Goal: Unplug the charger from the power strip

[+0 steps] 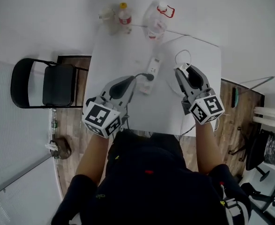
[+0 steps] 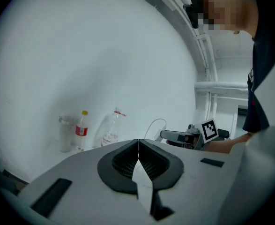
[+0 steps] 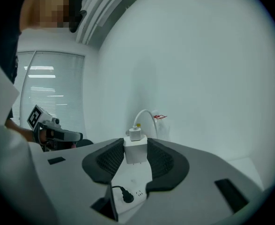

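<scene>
**Above the power strip [image 1: 152, 69]: charger [image 3: 136, 156] is free, clamped in the right gripper [image 3: 135, 143]**

At centre frame in the head view, the strip lies on the white desk [image 1: 123, 50] with only a black plug [image 1: 149, 77] seated in it. The right gripper view shows the white charger held upright between your right jaws. Its lower end is well clear of the strip beneath it, so I judge the pull itself done.

- Right jaws: clamped on the charger body, pads on its two flat sides. Hold that squeeze; the casing looks smooth and could slip.
- Left gripper [image 2: 138, 142]: jaws together, nothing between them, hovering over the strip's near end.
- The white cable [image 1: 182, 55] loops from the charger toward the top of the frame. Carry it away gently so the slack does not drag the strip or reach the two bottles [image 1: 124, 17] at the desk's far edge.

Room: plain white wall behind the desk, a black chair [image 1: 57, 83] at left of frame on a wooden floor [image 1: 74, 121], window blinds [image 1: 11, 139] at lower left.
</scene>
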